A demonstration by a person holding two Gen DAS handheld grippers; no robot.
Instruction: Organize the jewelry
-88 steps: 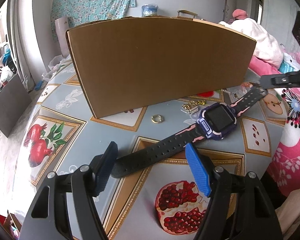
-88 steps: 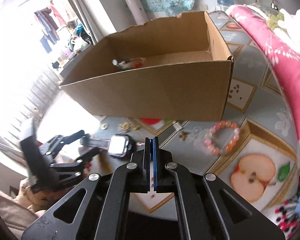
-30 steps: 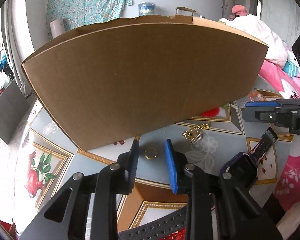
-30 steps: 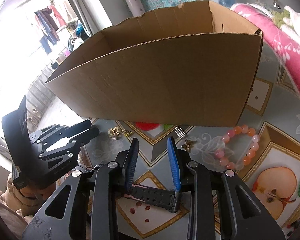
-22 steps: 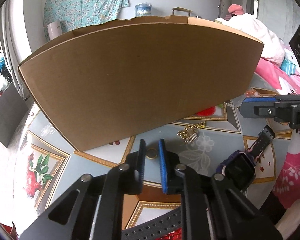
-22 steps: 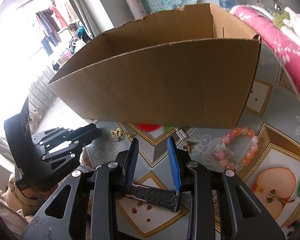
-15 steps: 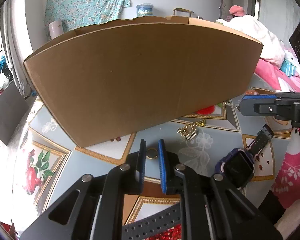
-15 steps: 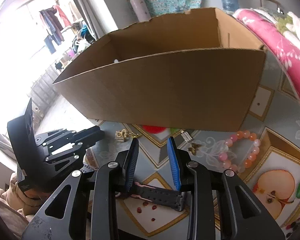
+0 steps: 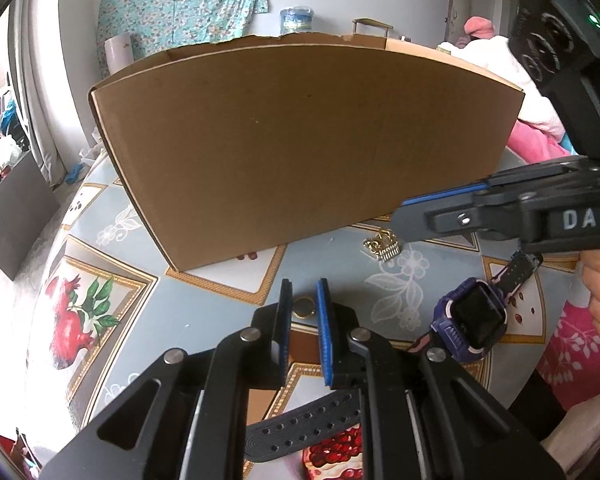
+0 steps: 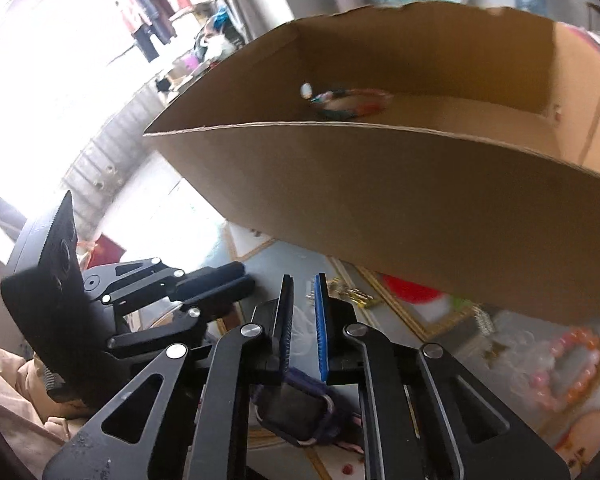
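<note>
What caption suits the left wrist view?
Left tongs closed on a gold ring before the cardboard box, smartwatch alongside.

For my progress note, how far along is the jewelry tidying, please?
Done: colourful bracelet in the box. In hand: left tool pinches the gold ring; right tool is closing, empty. Left: watch, gold charm and pink bead bracelet on the table.
</note>
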